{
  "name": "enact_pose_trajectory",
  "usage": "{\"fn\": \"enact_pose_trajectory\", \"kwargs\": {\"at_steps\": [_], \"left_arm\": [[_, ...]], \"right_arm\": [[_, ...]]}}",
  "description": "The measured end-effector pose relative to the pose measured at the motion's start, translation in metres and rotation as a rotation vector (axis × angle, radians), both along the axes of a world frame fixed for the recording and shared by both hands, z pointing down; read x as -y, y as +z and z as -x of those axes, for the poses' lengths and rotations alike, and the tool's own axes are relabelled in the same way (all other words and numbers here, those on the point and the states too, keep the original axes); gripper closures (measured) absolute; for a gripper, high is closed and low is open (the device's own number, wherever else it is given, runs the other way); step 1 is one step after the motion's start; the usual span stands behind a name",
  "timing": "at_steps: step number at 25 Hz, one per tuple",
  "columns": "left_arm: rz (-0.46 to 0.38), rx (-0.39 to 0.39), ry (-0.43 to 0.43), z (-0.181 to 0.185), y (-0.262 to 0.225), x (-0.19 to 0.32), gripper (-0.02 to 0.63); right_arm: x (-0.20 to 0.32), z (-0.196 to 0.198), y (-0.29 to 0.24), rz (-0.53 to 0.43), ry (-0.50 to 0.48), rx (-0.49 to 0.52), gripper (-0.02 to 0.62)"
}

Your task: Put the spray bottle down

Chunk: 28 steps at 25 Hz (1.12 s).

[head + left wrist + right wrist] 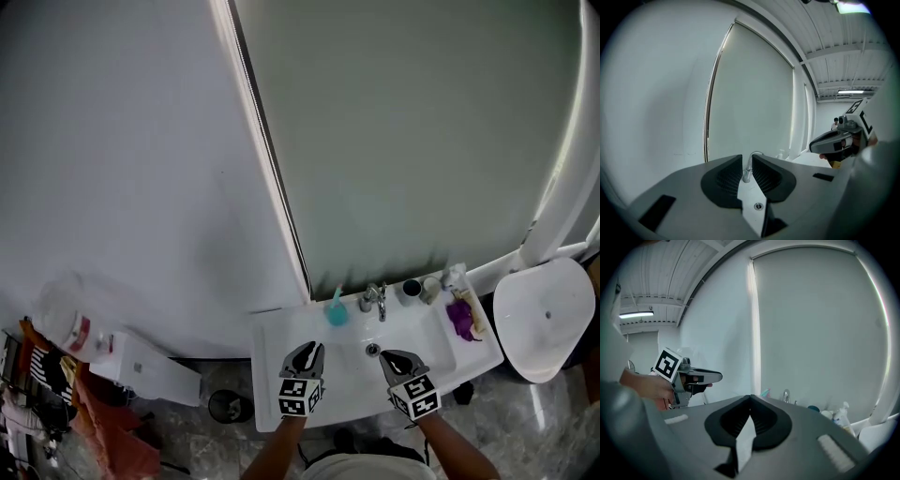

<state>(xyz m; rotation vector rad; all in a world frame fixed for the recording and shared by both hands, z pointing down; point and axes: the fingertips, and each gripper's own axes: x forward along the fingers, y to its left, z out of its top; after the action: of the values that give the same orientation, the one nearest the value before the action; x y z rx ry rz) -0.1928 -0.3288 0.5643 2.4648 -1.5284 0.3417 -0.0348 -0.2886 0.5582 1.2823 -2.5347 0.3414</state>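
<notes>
A small white spray bottle stands upright at the back right of the white sink counter, among other toiletries; in the right gripper view the spray bottle shows at the lower right. Neither gripper touches it. My left gripper hovers over the counter's front left, its jaws a narrow gap apart with nothing between them; the faucet shows through the gap. My right gripper hangs over the basin's front, its tips meeting, empty.
A faucet stands at the back of the basin, a teal cup to its left, a dark cup to its right. A purple cloth lies at the counter's right end. A toilet stands farther right, a bin on the floor.
</notes>
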Motion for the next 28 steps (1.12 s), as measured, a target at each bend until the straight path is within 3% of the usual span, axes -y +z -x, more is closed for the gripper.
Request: {"fn": "enact_pose_trajectory", "kwargs": {"at_steps": [13,28], "left_arm": [[0.044,0.004,-0.07,-0.041,-0.033,-0.094,0.578],[-0.013,-0.028,-0.167,-0.062,-0.062,-0.19,0.6]], "right_arm": [[-0.044,-0.036,-0.026,-0.011,-0.131,0.05,0.584],[-0.093,-0.047,-0.04,-0.055,-0.252,0.065,0.584]]}}
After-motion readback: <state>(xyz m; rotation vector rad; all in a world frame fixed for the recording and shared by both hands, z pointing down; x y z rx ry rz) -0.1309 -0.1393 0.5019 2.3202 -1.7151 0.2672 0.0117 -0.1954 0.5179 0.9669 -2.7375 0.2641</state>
